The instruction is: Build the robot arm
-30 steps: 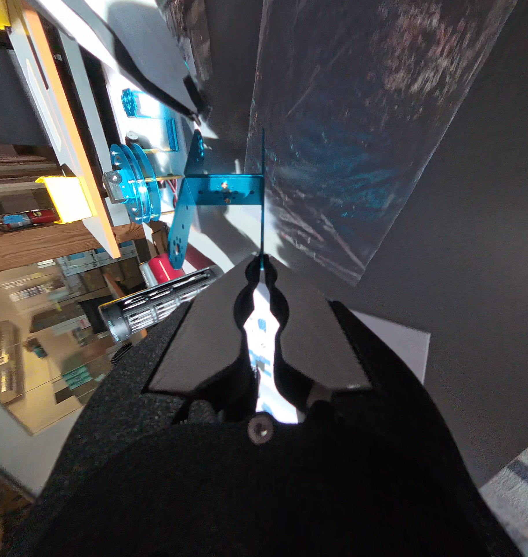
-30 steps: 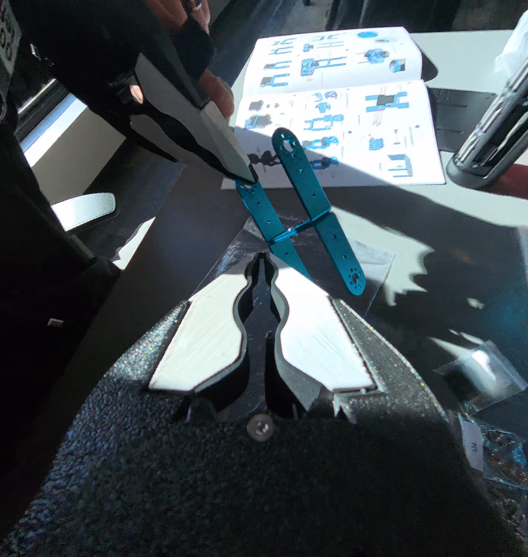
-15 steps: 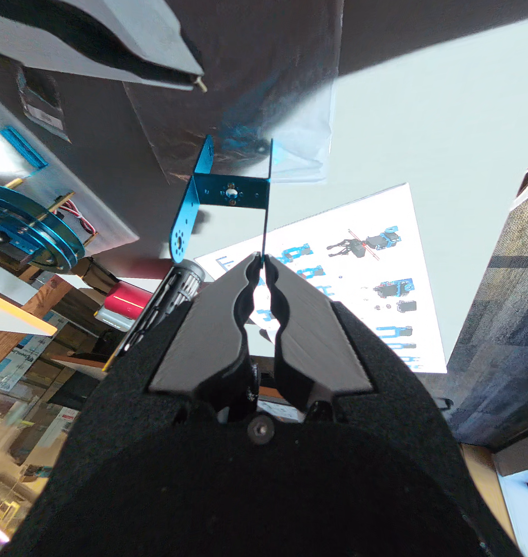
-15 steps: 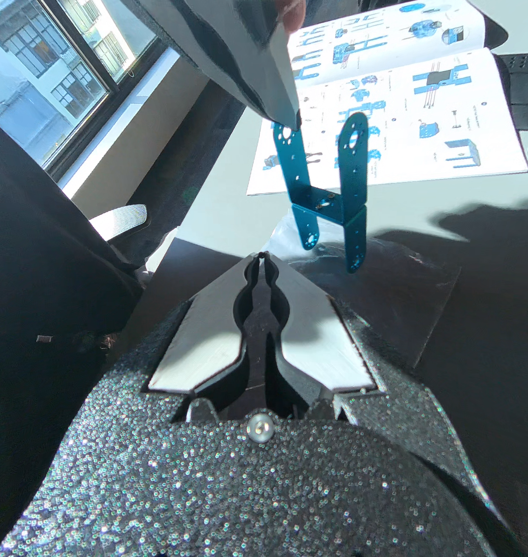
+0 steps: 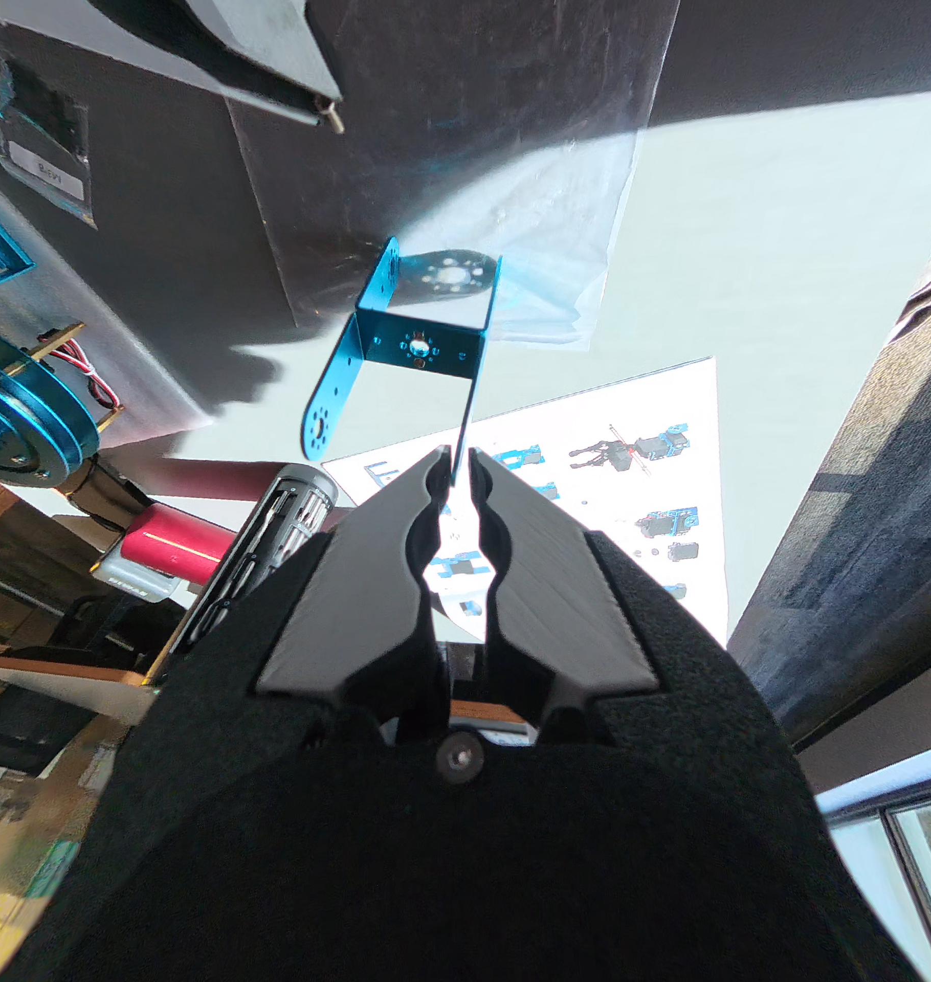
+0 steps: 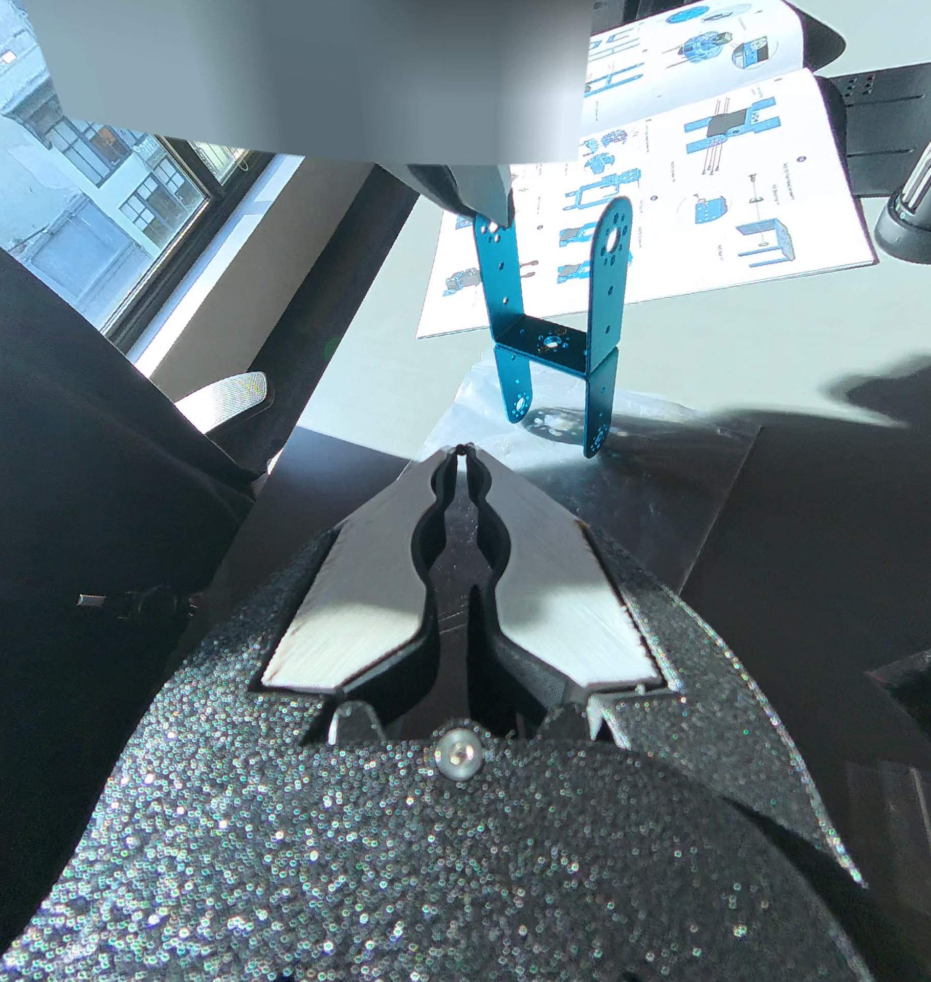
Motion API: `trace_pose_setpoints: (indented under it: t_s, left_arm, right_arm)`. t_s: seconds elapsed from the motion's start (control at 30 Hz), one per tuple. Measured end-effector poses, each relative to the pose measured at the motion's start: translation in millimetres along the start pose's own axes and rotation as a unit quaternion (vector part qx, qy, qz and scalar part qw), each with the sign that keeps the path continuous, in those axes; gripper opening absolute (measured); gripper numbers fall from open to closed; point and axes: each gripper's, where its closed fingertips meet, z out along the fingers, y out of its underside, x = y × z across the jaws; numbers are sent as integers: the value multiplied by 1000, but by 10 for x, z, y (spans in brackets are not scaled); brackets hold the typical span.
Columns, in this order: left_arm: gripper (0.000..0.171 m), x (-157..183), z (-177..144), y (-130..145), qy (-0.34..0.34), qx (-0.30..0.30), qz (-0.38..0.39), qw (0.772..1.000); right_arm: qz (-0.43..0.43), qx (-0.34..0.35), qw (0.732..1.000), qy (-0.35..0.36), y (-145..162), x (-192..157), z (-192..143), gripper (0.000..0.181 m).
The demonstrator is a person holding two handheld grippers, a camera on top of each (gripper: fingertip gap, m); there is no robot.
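Observation:
My left gripper (image 5: pixel 457 458) is shut on the edge of one arm of a blue H-shaped metal bracket (image 5: pixel 418 345) and holds it in the air above the table. In the right wrist view the left gripper (image 6: pixel 492 215) comes down from the top and the bracket (image 6: pixel 551 340) hangs from it. My right gripper (image 6: pixel 462 451) is shut on a small screw (image 6: pixel 462 449), a short way in front of the bracket's lower arms and apart from them. In the left wrist view the right gripper (image 5: pixel 325 103) shows at top left with the screw (image 5: pixel 337 116) sticking out of its tip.
An open instruction booklet (image 6: pixel 692 186) lies on the pale table (image 5: pixel 798 239). A clear plastic bag (image 5: pixel 548 212) lies on a black mat (image 5: pixel 453 106) under the bracket. A cylindrical screwdriver set (image 5: pixel 272 536), a red cylinder (image 5: pixel 171 547) and a blue disc assembly with wires (image 5: pixel 22 425) stand at the left. Measured from the fingertips, the cylindrical screwdriver set (image 5: pixel 272 536) is 20 cm or so from the left gripper and 25 cm from the right.
My left gripper has swung the bracket around and lifted it, so it now hangs upright over the bag and booklet. My right gripper, still shut on the screw, has drawn back from the bracket.

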Motion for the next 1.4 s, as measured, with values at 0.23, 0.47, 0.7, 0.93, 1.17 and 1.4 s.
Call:
trace_pose_setpoints:
  t_s: [0.23, 0.47, 0.7, 0.93, 1.17, 1.4]
  left_arm:
    - [8, 27, 12, -78, 2, 28, -21, 999]
    - [23, -257, 45, 83, -60, 129, -313, 939]
    - [34, -76, 744, 255, -39, 286, -774, 563]
    - [40, -125, 883, 284, -108, 258, -840, 464]
    - [29, -115, 1080, 215, -97, 188, -826, 522]
    - [17, -47, 1108, 242, -92, 155, -802, 570]
  right_arm:
    - [3, -1, 1000, -4, 20, 13, 14, 3]
    - [5, 0, 1000, -7, 32, 23, -4, 3]
    - [1, 0, 1000, -5, -72, 280, -74, 2]
    - [40, 25, 999, -24, -69, 411, -206, 3]
    - [29, 21, 999, -19, -60, 391, -233, 3]
    - [10, 19, 1000, -20, -81, 314, -196, 2]
